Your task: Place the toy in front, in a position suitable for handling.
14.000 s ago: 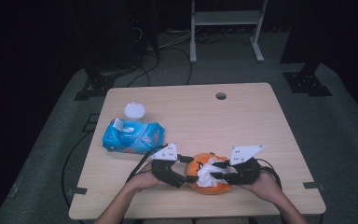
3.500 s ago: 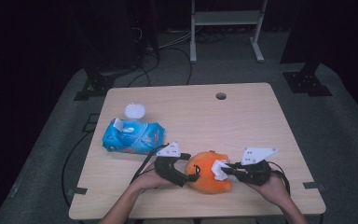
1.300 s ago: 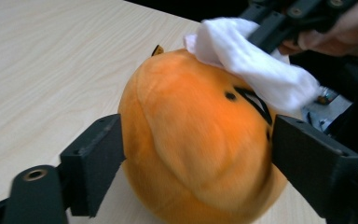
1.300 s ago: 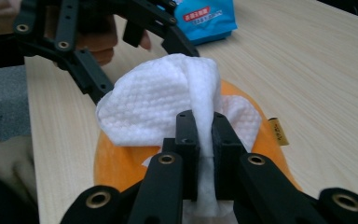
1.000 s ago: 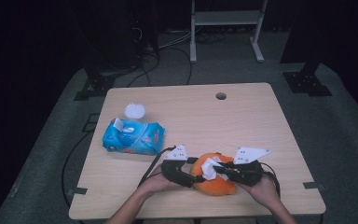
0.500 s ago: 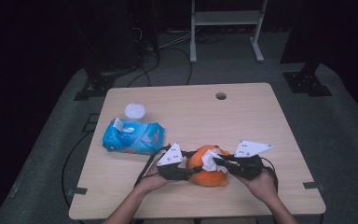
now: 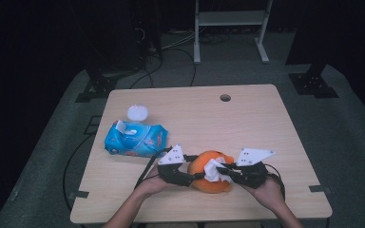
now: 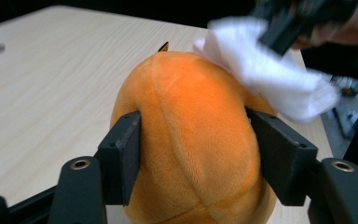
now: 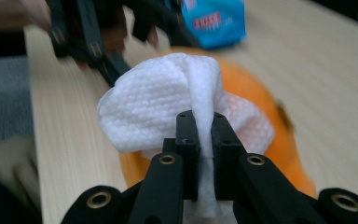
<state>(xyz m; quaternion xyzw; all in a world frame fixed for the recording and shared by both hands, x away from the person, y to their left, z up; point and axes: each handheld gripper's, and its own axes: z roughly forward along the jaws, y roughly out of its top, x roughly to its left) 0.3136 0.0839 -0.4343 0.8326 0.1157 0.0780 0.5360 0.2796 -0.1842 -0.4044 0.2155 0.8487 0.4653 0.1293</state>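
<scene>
An orange plush toy (image 7: 210, 171) sits near the front edge of the wooden table (image 7: 247, 118), a little right of centre, while a person wipes it with a white wet wipe (image 7: 213, 169). The left gripper (image 7: 194, 176) clasps the toy from the left, its jaws pressing into both flanks of the soft body; they have just been easing a little wider, with the toy between them. The right gripper (image 7: 224, 171) is clenched on a pinched fold of the wipe, whose loose bulk drapes over the toy's top. To the far left lies a blue pack of wipes (image 7: 135, 138), with a white round lid (image 7: 137, 113) just beyond it. Doing this step well probably means keeping the left grip firm enough that the plush does not roll or slide under the strokes, yet not so tight that it hides the flanks from the cloth. The wipe looks securely caught, so short strokes along the fabric, pressing its broad part flat rather than dragging the jaw tips, should clean best.
</scene>
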